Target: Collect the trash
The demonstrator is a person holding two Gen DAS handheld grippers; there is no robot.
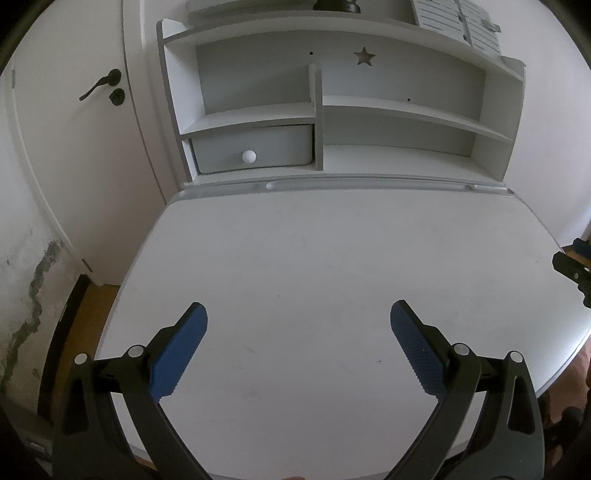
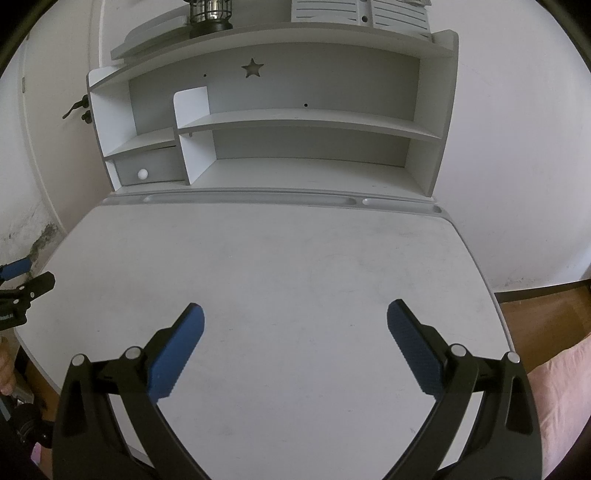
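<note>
No trash shows in either view. My left gripper (image 1: 298, 314) is open and empty, held above the near part of the white desk top (image 1: 314, 258). My right gripper (image 2: 295, 314) is open and empty above the same desk top (image 2: 277, 266). The right gripper's tip shows at the right edge of the left wrist view (image 1: 572, 267). The left gripper's tip shows at the left edge of the right wrist view (image 2: 26, 291).
A white shelf unit (image 1: 332, 107) stands at the back of the desk, with a small drawer with a round knob (image 1: 249, 156). A lantern (image 2: 210, 14) stands on top of it. A door (image 1: 74, 129) is at the left. Wooden floor (image 2: 546, 317) lies to the right.
</note>
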